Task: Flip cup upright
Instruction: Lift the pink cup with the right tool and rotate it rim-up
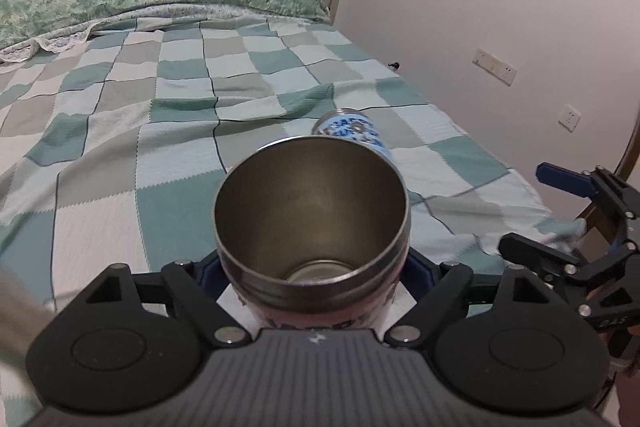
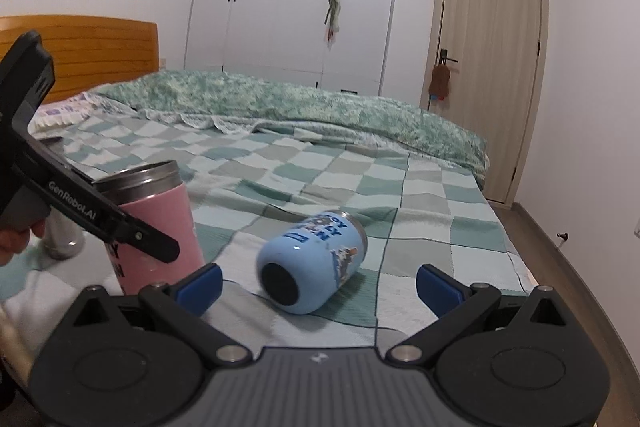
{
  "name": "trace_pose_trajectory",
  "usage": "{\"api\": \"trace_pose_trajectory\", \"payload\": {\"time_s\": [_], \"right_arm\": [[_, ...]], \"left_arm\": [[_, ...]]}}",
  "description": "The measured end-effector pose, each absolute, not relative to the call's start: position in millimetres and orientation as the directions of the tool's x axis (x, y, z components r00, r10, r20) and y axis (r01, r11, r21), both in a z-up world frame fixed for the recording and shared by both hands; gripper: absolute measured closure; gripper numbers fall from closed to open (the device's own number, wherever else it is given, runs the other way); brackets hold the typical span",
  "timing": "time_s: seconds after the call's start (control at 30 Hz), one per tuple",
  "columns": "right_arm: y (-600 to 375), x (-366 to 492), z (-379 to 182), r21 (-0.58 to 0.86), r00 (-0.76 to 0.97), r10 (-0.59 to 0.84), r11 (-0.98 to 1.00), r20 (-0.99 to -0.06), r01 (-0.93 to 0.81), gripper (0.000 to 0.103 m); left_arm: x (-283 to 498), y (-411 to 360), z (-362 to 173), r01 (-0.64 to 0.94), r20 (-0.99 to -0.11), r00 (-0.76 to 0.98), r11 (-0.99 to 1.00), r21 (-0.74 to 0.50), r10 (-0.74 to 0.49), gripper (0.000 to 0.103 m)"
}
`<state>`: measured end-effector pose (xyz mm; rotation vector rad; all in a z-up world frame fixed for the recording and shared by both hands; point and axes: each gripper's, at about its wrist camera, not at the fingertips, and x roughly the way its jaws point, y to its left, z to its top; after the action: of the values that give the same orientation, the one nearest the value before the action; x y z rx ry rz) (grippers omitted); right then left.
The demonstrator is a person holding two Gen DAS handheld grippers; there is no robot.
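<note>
A pink cup point(image 2: 160, 227) with a steel rim stands upright on the checkered bed. My left gripper point(image 1: 314, 275) is shut on the pink cup point(image 1: 312, 211), and I look down into its steel mouth. The left gripper also shows in the right wrist view point(image 2: 120, 223) against the cup's side. A blue cup point(image 2: 312, 263) lies on its side on the bed, black base toward the right camera; it also shows behind the pink cup in the left wrist view point(image 1: 352, 131). My right gripper point(image 2: 318, 285) is open and empty, just before the blue cup.
A steel bottle point(image 2: 60, 235) stands left of the pink cup. A green fuzzy blanket point(image 2: 304, 107) lies across the far side of the bed. The bed's right edge point(image 2: 516, 267) drops to a wood floor. Wardrobe and door stand behind.
</note>
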<state>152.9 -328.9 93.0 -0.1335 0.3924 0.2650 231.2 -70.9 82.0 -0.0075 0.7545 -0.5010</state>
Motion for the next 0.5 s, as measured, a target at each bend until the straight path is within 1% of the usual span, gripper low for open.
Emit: {"api": "trace_pose_trajectory", "payload": {"time_s": [0.2,0.37,0.5], "right_arm": [[-322.6,113.4,100.0,-0.062,0.887,0.258,0.951,-0.382,-0.303,0.000],[-313.4,88.0,98.4,-0.045,0.875,0.294,0.941,-0.385,-0.336,0.000],[-303.9,78.1,91.6,-0.027,0.855,0.325,0.930,-0.405,-0.366,0.000]], "left_arm": [[180.0,-62.1,92.5,0.424,-0.662,0.610,0.885,-0.192,-0.435,0.017],[154.3,-52.0,85.8,0.385,-0.729,0.530,0.888,-0.250,-0.434,0.017],[157.2,-47.9,65.1,0.326,-0.774,0.473,0.900,-0.290,-0.421,0.017]]}}
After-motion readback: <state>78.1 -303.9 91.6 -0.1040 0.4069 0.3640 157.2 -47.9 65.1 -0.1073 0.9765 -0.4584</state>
